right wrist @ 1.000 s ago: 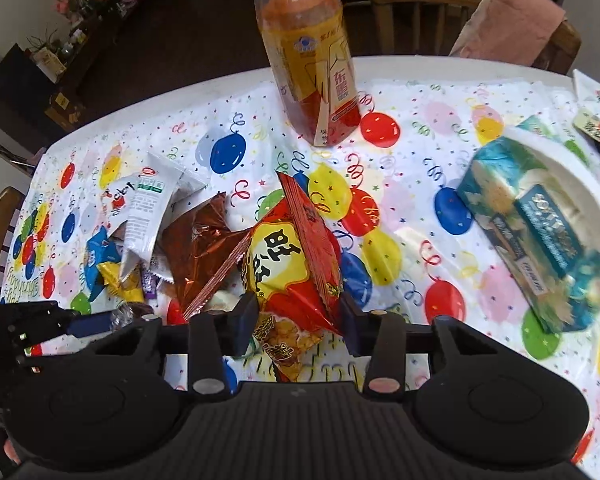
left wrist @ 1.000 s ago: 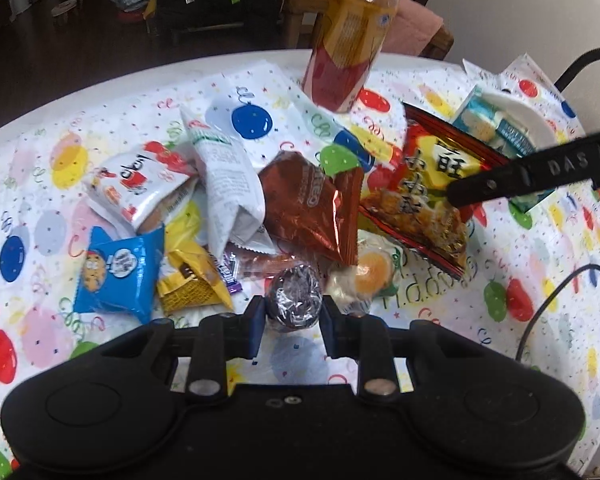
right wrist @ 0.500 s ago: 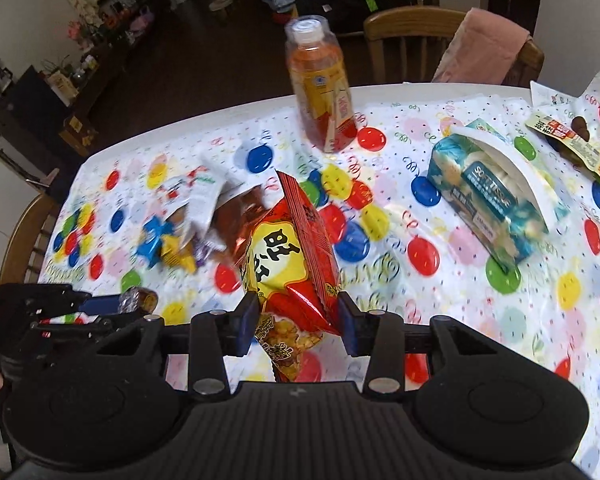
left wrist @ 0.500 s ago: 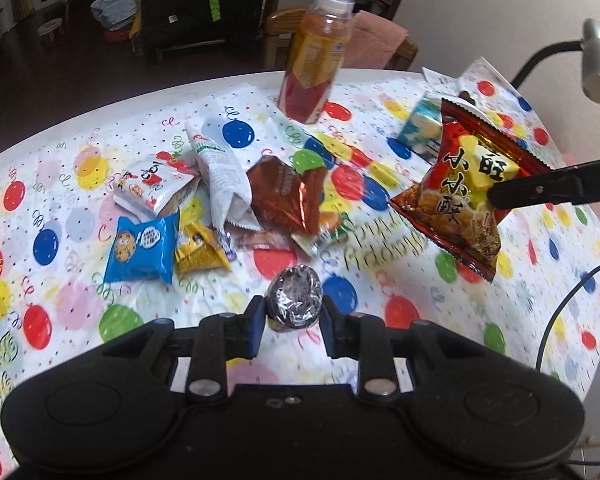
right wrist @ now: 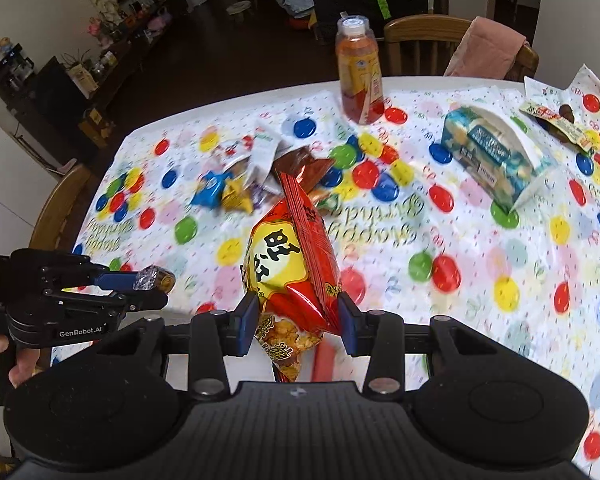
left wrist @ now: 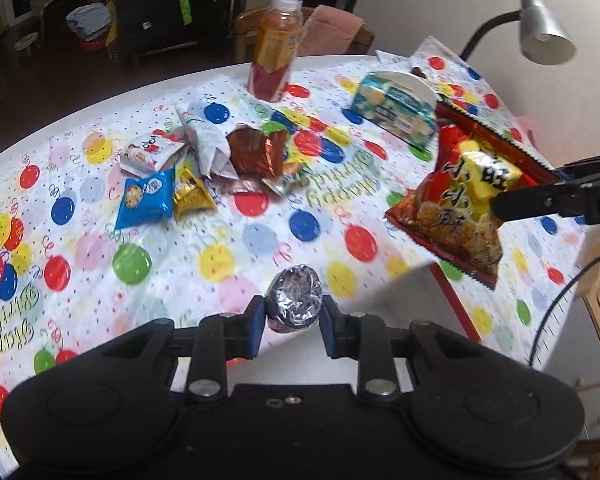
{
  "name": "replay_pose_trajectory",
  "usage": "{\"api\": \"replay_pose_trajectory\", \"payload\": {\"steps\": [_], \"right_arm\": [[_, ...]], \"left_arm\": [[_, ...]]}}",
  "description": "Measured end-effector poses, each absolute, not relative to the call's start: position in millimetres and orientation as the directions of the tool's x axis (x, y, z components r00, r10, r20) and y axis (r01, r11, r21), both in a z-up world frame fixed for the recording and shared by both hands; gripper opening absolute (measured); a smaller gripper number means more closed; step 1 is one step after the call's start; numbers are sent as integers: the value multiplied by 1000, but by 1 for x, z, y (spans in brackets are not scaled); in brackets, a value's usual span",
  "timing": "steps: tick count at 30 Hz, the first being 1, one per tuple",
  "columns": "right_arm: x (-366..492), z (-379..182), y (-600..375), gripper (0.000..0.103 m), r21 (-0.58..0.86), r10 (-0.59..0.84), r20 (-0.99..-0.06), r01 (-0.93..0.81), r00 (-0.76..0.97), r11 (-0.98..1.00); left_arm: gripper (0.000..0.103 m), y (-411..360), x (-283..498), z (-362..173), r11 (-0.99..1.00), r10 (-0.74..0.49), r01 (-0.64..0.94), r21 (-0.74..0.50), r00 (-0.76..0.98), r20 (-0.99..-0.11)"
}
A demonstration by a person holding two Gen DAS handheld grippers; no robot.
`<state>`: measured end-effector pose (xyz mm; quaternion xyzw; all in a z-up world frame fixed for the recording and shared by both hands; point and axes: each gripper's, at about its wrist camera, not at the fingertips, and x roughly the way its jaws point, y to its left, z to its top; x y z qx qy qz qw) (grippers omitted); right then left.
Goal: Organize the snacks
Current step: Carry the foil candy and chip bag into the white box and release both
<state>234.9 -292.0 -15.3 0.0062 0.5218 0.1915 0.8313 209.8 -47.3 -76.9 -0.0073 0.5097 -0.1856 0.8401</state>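
Above the tablecloth (left wrist: 228,280), two claws hold one snack each.

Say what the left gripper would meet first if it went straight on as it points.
Holding the foil ball, the left gripper points down at bare tablecloth; it would likely meet that first, short of the snack pile. Depth is uncertain.

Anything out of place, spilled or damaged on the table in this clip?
Nothing spilled or torn. The leftover snack pile lies jumbled, packets overlapping. The bottle stands upright. Both grippers hold snacks clear of the table: foil ball left, red bag right.
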Motion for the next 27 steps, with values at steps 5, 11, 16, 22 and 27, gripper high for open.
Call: {"api": "replay_pose_trajectory", "payload": {"steps": [5, 11, 16, 22, 27], "right_arm": [[202, -18, -282, 41, 219, 337, -867, -327, 368, 919], [174, -36, -265, 41, 223, 339, -881, -342, 331, 913], [158, -61, -250, 41, 243, 347, -893, -342, 288, 908], [154, -98, -234, 41, 252, 335, -913, -324, 234, 912], [161, -127, -226, 41, 262, 324, -925, -286, 199, 922]], "left_arm": [[26, -44, 179, -74, 920, -336, 336, -203, 407, -850], [26, -44, 152, -85, 914, -322, 365, -176, 390, -863], [26, -44, 137, -101, 913, -308, 372, -167, 363, -879], [26, -42, 133, -131, 925, -266, 352, -145, 324, -908], [26, -43, 137, -151, 934, -236, 333, -130, 300, -924]]}}
